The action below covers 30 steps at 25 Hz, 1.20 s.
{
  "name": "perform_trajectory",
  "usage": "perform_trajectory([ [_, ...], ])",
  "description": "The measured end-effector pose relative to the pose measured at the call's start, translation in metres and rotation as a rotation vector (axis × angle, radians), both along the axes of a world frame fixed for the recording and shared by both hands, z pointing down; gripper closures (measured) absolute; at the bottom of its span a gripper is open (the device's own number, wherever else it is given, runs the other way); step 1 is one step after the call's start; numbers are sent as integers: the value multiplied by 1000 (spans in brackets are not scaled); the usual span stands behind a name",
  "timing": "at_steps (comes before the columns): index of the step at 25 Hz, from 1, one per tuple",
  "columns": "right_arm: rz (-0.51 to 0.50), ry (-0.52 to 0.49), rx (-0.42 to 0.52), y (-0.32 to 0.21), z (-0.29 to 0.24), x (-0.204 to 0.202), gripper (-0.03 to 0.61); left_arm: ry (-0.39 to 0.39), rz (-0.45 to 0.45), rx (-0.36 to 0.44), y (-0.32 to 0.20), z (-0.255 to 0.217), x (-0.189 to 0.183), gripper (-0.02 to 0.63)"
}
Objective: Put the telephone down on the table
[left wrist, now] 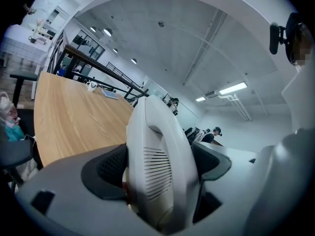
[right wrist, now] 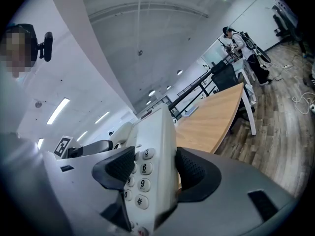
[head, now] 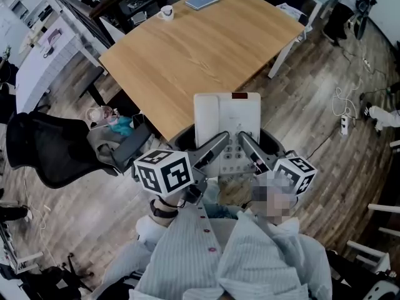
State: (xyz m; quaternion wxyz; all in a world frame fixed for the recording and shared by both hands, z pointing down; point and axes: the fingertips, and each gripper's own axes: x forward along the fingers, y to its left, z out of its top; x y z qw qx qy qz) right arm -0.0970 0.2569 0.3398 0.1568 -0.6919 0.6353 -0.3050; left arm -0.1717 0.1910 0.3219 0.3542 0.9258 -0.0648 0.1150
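Note:
I hold a white desk telephone (head: 226,120) between both grippers, in the air at the near corner of the wooden table (head: 187,55). My left gripper (head: 217,146) is shut on its left side, where the handset (left wrist: 156,156) fills the gap between the black pads. My right gripper (head: 247,145) is shut on the right side, its pads clamping the body beside the number keys (right wrist: 142,171). In the right gripper view the telephone (right wrist: 152,151) stands tilted on edge.
A white mug (head: 166,12) and a blue notebook (head: 202,0) lie at the table's far end. A black office chair (head: 53,147) stands to the left, with a bag (head: 115,130) beside it. Cables and a power strip (head: 344,124) lie on the wooden floor at right.

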Motion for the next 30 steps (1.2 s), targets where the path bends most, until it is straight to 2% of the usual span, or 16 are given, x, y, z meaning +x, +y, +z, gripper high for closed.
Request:
perform_trajectory([
  [9,17,1,4,-52,-3,38,308,3,19,6,-52,-2,39,198],
  [17,-2,-13,-9,-75,4,69,308,-14,0,-6,-74,6,69,198],
  [30,-153,-23,-10,-148,4,174,308,-12,-152,-1,-135,4,165,198],
])
